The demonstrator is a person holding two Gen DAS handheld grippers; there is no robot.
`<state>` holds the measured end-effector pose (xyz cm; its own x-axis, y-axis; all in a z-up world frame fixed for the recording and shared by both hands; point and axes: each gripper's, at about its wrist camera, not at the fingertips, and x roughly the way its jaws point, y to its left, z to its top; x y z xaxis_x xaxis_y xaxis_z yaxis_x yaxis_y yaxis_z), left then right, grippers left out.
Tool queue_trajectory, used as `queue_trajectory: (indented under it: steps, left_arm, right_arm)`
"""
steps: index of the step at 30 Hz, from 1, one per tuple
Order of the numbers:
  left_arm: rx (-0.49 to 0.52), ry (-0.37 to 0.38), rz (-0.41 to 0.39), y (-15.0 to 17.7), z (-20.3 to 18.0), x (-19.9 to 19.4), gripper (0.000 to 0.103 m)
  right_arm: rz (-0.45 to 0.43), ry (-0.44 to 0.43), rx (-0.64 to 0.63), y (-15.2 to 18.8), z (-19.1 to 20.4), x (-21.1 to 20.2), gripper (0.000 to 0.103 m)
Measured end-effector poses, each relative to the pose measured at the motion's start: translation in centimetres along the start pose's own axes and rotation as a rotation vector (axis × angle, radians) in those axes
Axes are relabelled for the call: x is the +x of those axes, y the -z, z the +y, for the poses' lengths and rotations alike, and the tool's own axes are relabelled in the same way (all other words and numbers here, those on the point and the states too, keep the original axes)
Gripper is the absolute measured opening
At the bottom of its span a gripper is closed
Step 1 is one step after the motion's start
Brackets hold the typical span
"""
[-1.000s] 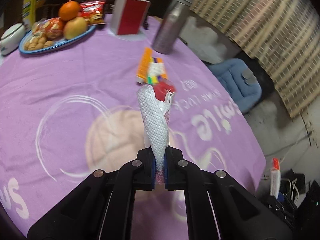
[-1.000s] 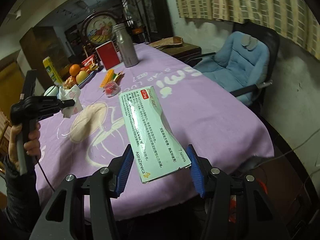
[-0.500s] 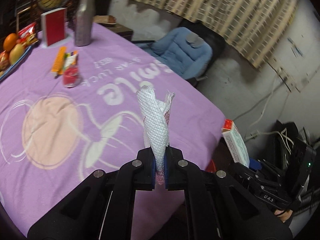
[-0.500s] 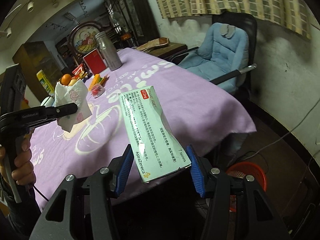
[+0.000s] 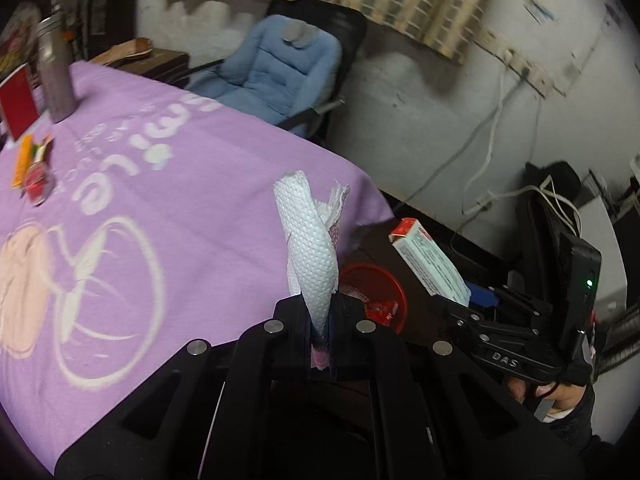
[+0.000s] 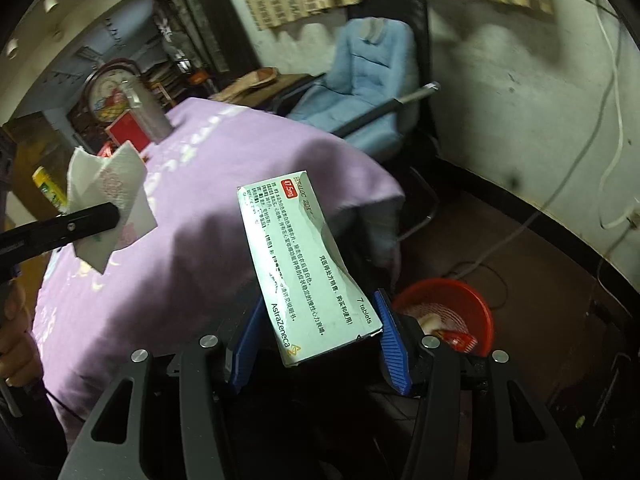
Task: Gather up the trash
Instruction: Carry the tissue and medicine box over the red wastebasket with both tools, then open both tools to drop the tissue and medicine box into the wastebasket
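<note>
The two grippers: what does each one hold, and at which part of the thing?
The left gripper pinches a white paper napkin by its lower end. The right gripper clamps a medicine box across its near end, by the two side edges.

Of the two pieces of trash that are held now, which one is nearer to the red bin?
The medicine box in the right hand-held gripper; the red bin lies just beside it. The white tissue hangs over the purple table.

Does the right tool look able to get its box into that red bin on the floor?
Probably yes. The right tool holds the box beside the table, and the bin stands open just below, with nothing between them.
</note>
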<state>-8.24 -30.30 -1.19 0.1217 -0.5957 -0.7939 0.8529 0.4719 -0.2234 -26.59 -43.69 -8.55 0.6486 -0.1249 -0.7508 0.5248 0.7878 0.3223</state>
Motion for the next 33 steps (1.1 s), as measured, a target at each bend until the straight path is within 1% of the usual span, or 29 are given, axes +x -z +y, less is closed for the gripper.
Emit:
queue_trajectory:
  steps: [4,5,7,11,15,19,24,28,31,33]
  left_arm:
    - [0.06,0.014,0.043,0.0,-2.7,2.2,0.007]
    - [0.081,0.017,0.055,0.1,-3.6,2.9,0.007]
    - [0.124,0.03,0.074,0.3,-5.2,4.2,0.007]
    - [0.183,0.046,0.124,0.7,-7.8,7.1,0.007]
    - [0.226,0.064,0.186,1.5,-10.0,11.2,0.007]
    - [0.225,0.101,0.264,2.3,-11.1,15.8,0.007]
    - [0.21,0.124,0.362,3.9,-11.2,21.9,0.007]
    - [0.216,0.112,0.45,5.7,-11.3,27.0,0.007]
    - [0.207,0.103,0.499,6.6,-11.1,29.9,0.007]
    - [0.171,0.087,0.55,7.1,-10.4,32.1,0.007]
  right_arm:
    - [0.017,0.052,0.029,1.0,-2.5,0.7,0.053]
    - [0.024,0.089,0.037,1.4,-3.3,1.0,0.053]
    - [0.034,0.132,0.048,2.1,-4.6,1.6,0.053]
    - [0.075,0.166,0.099,3.5,-7.2,3.3,0.053]
    - [0.109,0.187,0.137,4.8,-9.6,5.0,0.053]
    - [0.148,0.202,0.185,5.8,-12.0,6.9,0.053]
    - [0.218,0.215,0.255,7.2,-15.1,10.1,0.053]
    - [0.277,0.208,0.301,8.6,-16.8,13.2,0.053]
    - [0.306,0.195,0.339,9.3,-18.0,15.4,0.053]
    - [0.322,0.192,0.374,9.6,-18.9,16.6,0.053]
